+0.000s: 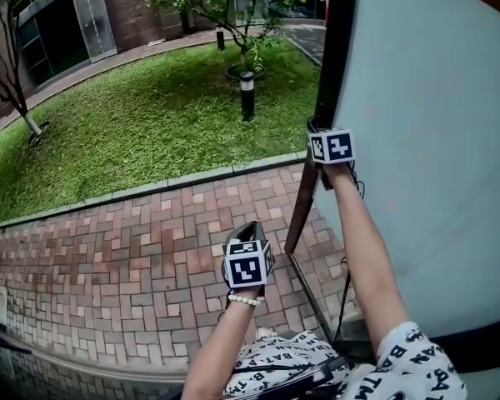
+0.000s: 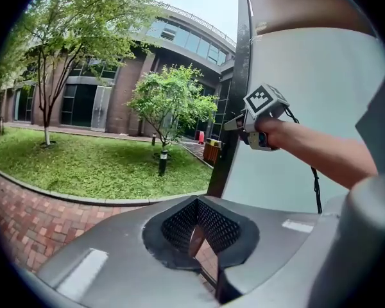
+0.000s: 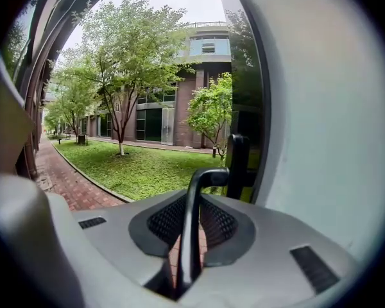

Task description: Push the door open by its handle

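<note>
At the door's dark edge, my right gripper (image 3: pixel 189 236) is clamped on the black bar handle (image 3: pixel 192 191) of the frosted door (image 1: pixel 433 140), which stands ajar over the brick paving (image 1: pixel 133 265). My left gripper (image 2: pixel 202 236) hangs slightly parted and empty, so I judge the push underway, next needing steady outward pressure without slipping.

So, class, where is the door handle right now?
In the right gripper view the door handle stands centre, gripped by the right tongs, just left of the door's dark edge, with the lawn behind.
</note>
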